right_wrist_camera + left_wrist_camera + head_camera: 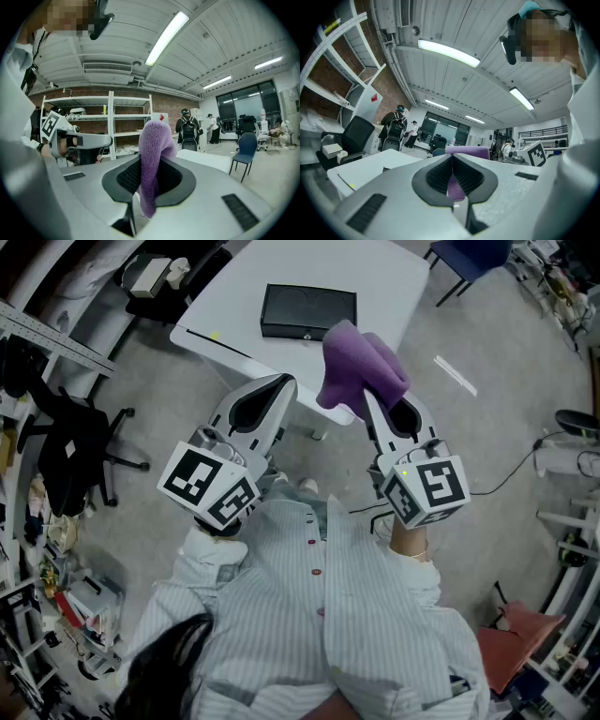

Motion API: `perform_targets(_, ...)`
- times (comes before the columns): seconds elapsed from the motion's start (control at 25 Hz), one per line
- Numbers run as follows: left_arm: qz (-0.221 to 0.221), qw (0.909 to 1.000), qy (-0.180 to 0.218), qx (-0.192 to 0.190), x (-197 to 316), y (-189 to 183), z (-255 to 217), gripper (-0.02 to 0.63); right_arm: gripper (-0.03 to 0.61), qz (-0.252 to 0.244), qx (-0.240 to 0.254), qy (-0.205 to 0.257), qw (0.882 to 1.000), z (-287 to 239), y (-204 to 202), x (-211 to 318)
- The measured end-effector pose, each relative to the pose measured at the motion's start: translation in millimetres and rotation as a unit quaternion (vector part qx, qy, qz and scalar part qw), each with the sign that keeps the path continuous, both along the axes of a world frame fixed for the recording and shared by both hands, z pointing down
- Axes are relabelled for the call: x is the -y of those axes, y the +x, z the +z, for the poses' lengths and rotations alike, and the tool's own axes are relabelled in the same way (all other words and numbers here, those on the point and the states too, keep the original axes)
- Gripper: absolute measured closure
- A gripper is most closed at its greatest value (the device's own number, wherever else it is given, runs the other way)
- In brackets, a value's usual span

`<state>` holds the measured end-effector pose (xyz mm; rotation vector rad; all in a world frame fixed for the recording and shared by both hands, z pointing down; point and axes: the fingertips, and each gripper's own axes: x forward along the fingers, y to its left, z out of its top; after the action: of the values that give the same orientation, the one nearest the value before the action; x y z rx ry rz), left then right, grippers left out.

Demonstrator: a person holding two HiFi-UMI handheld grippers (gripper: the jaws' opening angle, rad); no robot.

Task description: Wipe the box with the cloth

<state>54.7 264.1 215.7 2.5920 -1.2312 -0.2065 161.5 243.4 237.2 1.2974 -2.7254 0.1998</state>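
A flat black box [308, 312] lies on the white table [375, 277] ahead of me. My right gripper [368, 397] is raised near the table's front edge and is shut on a fluffy purple cloth [361, 367]. In the right gripper view, the cloth [154, 154] stands up between the two jaws. My left gripper [279, 383] hovers left of it with its jaws together and nothing between them. In the left gripper view, the cloth [468, 151] shows just beyond the shut tips of that gripper [451, 157]. Both grippers are short of the box.
A black office chair [75, 442] stands on the floor at the left. A blue chair [469, 254] is behind the table at the right. Metal shelving [112, 117] and several people stand in the background. A red item [516, 638] lies on the floor at the lower right.
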Motion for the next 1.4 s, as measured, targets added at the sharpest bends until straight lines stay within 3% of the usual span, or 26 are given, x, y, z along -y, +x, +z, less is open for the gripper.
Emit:
perform_targets(0.88, -0.044, 0.9990, 0.008, 0.003, -19.9, -7.0, 7.2, 0.603, 0.517, -0.002, 0.029, -0.007, 1.000, 8.0, 21.7, -5.9)
perform_targets(1.12, -0.022, 0.9997, 0.007, 0.003, 23.6, -24.1, 13.5, 0.603, 0.517, 0.007, 0.028, -0.007, 1.000, 12.9, -2.0, 35.1)
perform_targets(1.4, 0.020, 0.9997, -0.001, 0.012, 129.0, -49.5, 19.3, 0.603, 0.517, 0.045, 0.024, -0.022, 0.998, 23.3, -28.3, 129.6)
